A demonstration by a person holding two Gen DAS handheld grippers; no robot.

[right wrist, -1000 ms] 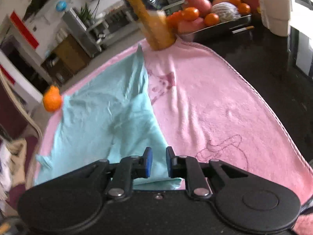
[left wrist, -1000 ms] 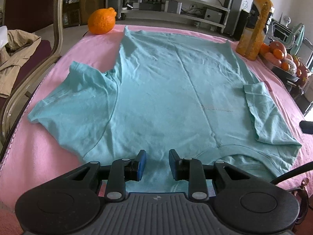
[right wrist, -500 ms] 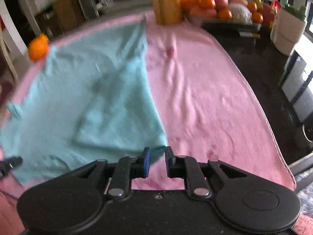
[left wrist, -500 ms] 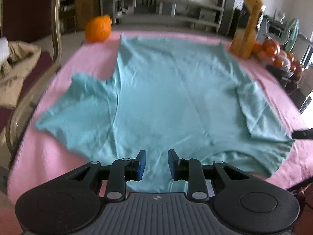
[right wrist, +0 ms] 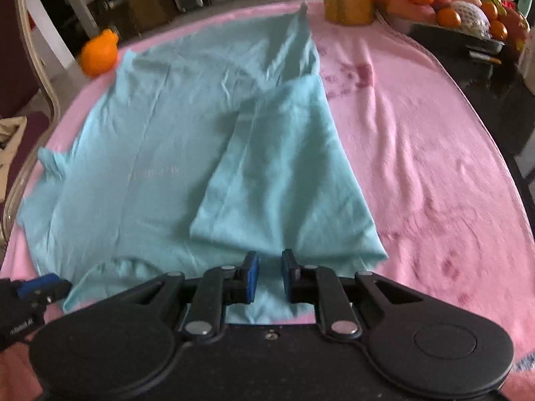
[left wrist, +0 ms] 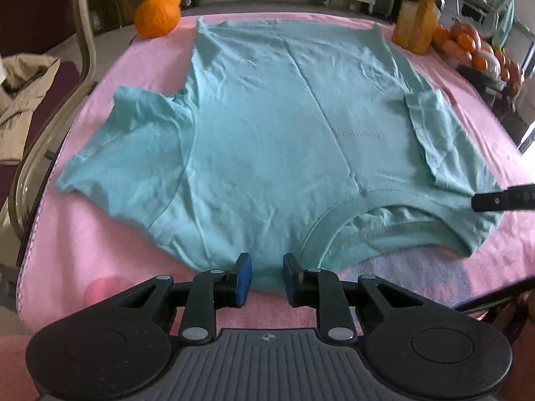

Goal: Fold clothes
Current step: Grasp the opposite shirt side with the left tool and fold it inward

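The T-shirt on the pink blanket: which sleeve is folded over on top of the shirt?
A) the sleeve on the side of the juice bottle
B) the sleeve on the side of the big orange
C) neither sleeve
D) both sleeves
A: on the T-shirt, the sleeve near the juice bottle lies folded onto the body; the one near the big orange is spread flat on the pink blanket.

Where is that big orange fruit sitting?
The orange fruit sits at the pink blanket's far left corner, just beyond the teal T-shirt's hem, in both views.
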